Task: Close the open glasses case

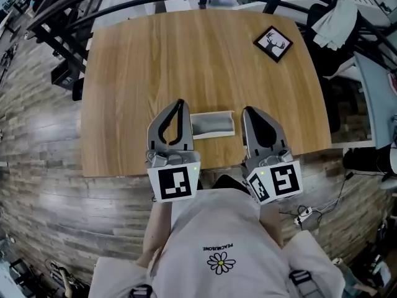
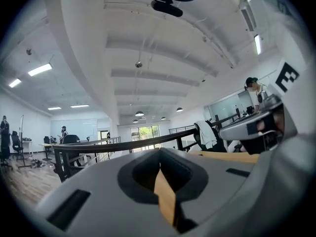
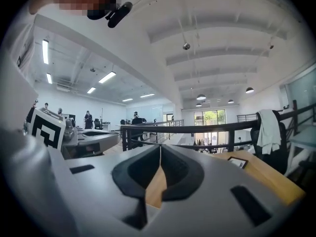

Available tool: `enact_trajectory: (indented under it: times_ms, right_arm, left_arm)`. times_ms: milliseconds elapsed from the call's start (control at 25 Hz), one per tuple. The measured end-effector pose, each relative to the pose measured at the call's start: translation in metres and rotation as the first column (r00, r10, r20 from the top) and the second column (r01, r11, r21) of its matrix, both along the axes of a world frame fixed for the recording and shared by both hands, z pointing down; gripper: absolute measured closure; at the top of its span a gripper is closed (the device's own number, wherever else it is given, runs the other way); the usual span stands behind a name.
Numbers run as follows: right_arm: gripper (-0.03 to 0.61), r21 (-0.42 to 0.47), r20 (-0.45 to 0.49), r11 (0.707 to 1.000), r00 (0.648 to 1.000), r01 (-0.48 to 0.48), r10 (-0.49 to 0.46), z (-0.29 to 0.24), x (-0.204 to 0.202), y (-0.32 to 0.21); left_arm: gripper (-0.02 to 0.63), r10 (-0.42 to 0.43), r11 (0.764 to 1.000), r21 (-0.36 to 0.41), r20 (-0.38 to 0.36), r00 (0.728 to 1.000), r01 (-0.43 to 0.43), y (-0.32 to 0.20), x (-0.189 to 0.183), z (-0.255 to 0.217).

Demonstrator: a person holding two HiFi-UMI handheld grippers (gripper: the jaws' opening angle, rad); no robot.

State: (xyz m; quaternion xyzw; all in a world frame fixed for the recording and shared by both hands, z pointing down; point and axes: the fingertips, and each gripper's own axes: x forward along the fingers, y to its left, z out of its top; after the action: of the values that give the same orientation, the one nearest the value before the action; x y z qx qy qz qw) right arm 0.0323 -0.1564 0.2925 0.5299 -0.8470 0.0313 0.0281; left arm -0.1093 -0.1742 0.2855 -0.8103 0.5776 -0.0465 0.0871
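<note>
A grey glasses case (image 1: 213, 123) lies flat on the wooden table (image 1: 186, 54), close to its near edge. From above I cannot tell how its lid stands. My left gripper (image 1: 180, 103) hovers just left of the case and my right gripper (image 1: 247, 110) just right of it, both pointing level across the table. Neither touches the case. In the left gripper view the jaws (image 2: 159, 152) meet at the tip with nothing between them. The right gripper's jaws (image 3: 160, 147) are likewise closed and empty. The case is hidden in both gripper views.
A black-framed deer picture (image 1: 273, 43) lies at the table's far right corner, also seen in the right gripper view (image 3: 238, 162). A black railing (image 1: 186, 0) runs behind the table. A white cloth (image 1: 335, 17) hangs over a chair at right. Cables (image 1: 303, 215) lie on the floor.
</note>
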Motion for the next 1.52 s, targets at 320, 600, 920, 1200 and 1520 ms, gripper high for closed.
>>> enact_trajectory:
  times_ms: [320,600,920,1200,1520]
  right_arm:
    - [0.569,-0.056,0.009,0.998,1.000,0.002,-0.001,0.017,-0.006,-0.031]
    - [0.569,-0.053,0.046,0.998,0.999,0.023,-0.021,0.017,0.001,-0.042]
    - [0.569,-0.051,0.034,0.998,0.998,0.048,-0.046,0.017,0.006,-0.039]
    - [0.531,-0.065,0.038,0.993,0.995,0.094,-0.092,0.021,0.000,-0.042]
    - [0.380,-0.133,-0.026,0.968,0.976,0.212,-0.217,0.044,-0.027,-0.048]
  left_arm:
    - [0.597,-0.070,0.996,-0.061,-0.086,0.994,0.065,-0.023,-0.022,0.006]
    - [0.597,-0.099,0.992,-0.090,-0.133,0.986,0.087,-0.028,-0.012,0.016]
    - [0.597,-0.099,0.993,-0.076,-0.124,0.987,0.090,-0.032,-0.006,0.010]
    - [0.597,-0.111,0.992,-0.067,-0.123,0.986,0.104,-0.033,-0.010,0.009]
    - [0.597,-0.102,0.993,-0.064,-0.123,0.987,0.094,-0.032,-0.008,0.012]
